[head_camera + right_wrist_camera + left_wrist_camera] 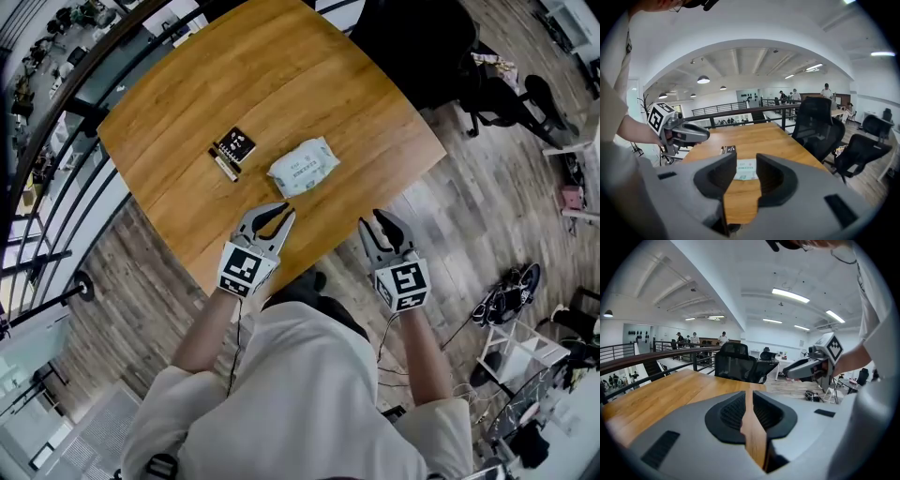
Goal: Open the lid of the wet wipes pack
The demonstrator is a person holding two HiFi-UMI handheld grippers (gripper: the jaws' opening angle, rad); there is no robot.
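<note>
Head view: a dark box (235, 146) lies on the tabletop (187, 103). The wipes pack (303, 167) lies flat just right of it, its long axis slanting from lower left to upper right. Nearer the person, the left gripper (278, 217) points toward the pack, jaws a narrow slit apart, empty. The right gripper (380, 223) holds its jaws wider apart, also empty.

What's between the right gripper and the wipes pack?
Only bare wooden table separates the right gripper from the wet wipes pack, clearest in the head view.
</note>
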